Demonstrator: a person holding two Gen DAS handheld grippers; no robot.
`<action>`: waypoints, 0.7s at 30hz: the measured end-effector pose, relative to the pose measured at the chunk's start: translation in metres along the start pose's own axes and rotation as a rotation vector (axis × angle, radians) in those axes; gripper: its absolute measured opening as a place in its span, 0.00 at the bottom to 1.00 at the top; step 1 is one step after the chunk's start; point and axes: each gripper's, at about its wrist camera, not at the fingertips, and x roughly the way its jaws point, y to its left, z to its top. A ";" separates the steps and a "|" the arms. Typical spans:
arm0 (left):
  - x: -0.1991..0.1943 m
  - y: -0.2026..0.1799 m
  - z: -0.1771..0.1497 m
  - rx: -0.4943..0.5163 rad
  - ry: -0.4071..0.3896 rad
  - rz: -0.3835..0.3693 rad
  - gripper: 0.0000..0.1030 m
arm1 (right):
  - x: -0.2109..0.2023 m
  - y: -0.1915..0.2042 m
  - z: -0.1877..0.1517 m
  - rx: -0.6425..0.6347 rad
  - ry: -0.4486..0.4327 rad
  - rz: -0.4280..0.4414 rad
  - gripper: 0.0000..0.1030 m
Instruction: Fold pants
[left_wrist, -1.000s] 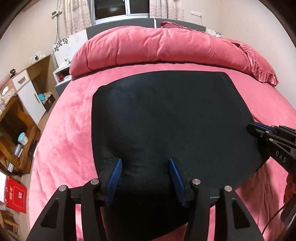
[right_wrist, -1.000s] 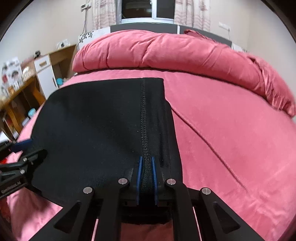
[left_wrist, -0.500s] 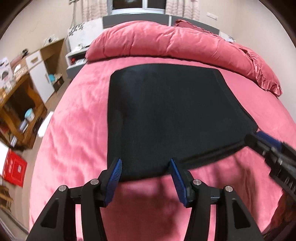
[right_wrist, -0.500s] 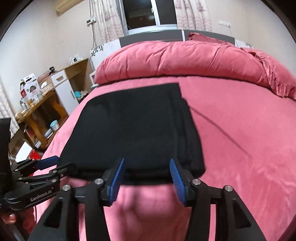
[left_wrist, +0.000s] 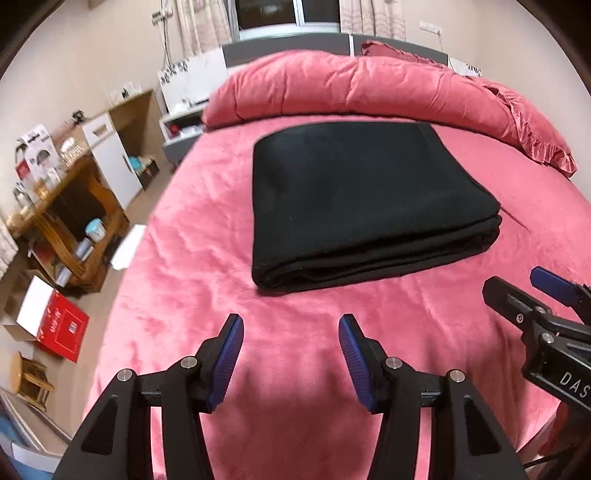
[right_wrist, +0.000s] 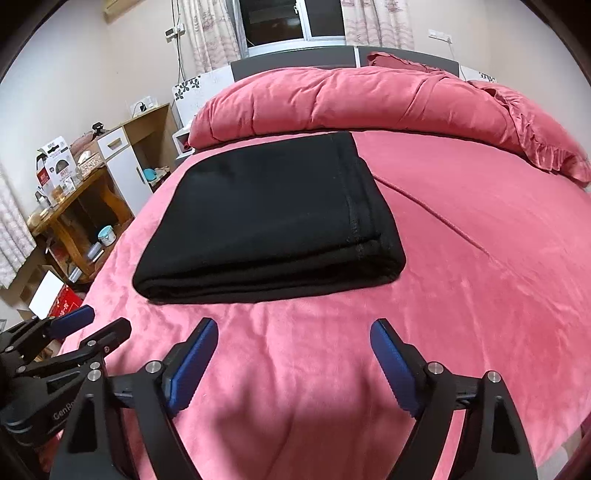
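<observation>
two grippers hover over the near part of a wide bed (left_wrist: 192, 236) whose pink cover fills most of both views, with a rolled pink duvet (left_wrist: 354, 85) bunched along the far end, seemingly pushed there to leave a flat stretch for working. on the floor to the left stand a wooden shelf unit (left_wrist: 70, 218) and a red box (left_wrist: 59, 325), both well apart from the task. the black pants (left_wrist: 354, 199) lie in the middle of the bed as a squat, neat rectangle, several layers stacked, the rounded fold edge facing near and a stitched seam running along the right side in the right wrist view; by the look of it the folding is done or nearly so, and the bundle rests flat with nothing gripping it. the left gripper (left_wrist: 291, 354) sits near and clear of the cloth, its jaws spread with only the pink cover showing between them. the right gripper (right_wrist: 293, 360) is likewise just short of the bundle's near edge, its jaws opening wide at this moment and nothing between them. both point down toward the bed, which fits hands that have let the cloth go and are leaving it undisturbed so the stack keeps its shape.
</observation>
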 end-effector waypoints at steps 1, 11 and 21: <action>-0.004 0.000 -0.001 -0.003 -0.010 0.000 0.53 | -0.003 0.001 0.000 0.000 -0.003 -0.004 0.84; -0.048 0.012 0.001 -0.084 -0.097 -0.042 0.53 | -0.045 0.013 0.001 -0.022 -0.095 -0.021 0.86; -0.059 0.014 -0.003 -0.105 -0.117 -0.026 0.53 | -0.053 0.018 0.001 -0.052 -0.119 -0.026 0.87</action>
